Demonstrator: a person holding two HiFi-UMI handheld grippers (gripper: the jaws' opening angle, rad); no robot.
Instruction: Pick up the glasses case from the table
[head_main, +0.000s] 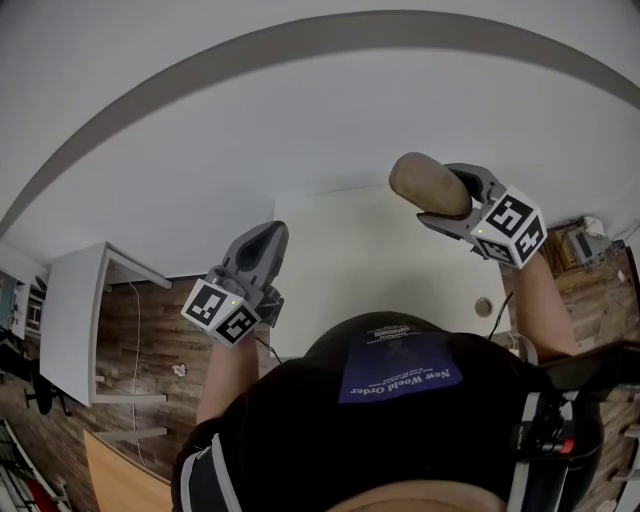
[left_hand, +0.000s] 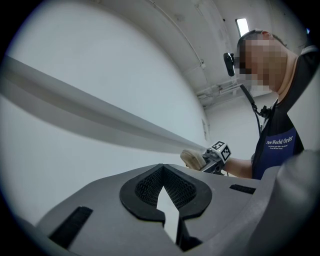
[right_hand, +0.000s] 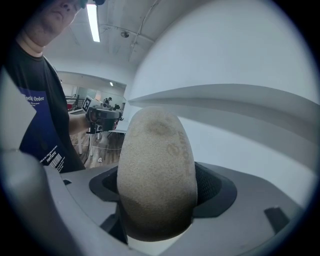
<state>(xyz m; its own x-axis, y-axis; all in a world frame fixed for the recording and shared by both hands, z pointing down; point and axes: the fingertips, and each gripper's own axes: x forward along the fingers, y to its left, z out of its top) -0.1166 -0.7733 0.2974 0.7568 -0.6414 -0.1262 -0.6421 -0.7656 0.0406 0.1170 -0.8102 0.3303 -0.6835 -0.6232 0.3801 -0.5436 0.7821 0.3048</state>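
- A white side desk (head_main: 75, 310) stands at the lower left of the head view, on a wood-plank floor (head_main: 150, 330).
- The left gripper (head_main: 268, 238) sits left of centre, by the left edge of the white table (head_main: 380, 260). In the left gripper view its jaws (left_hand: 162, 180) are drawn together at the tips, with only a thin wedge of light between the ribbed pads and nothing held.
- The table fills the middle of the head view, with the person's dark shirt (head_main: 400, 400) below it.
- The glasses case (head_main: 430, 185) is right of centre in the upper half of the head view. It is tan and grainy, and its rounded end sticks out past the jaws that hold it. In the left gripper view it (left_hand: 192, 158) hangs in the air against the pale wall.
- The right gripper (head_main: 455, 195) is clamped on the case. In the right gripper view the case (right_hand: 157, 170) stands upright between the dark pads and fills the centre of the frame.
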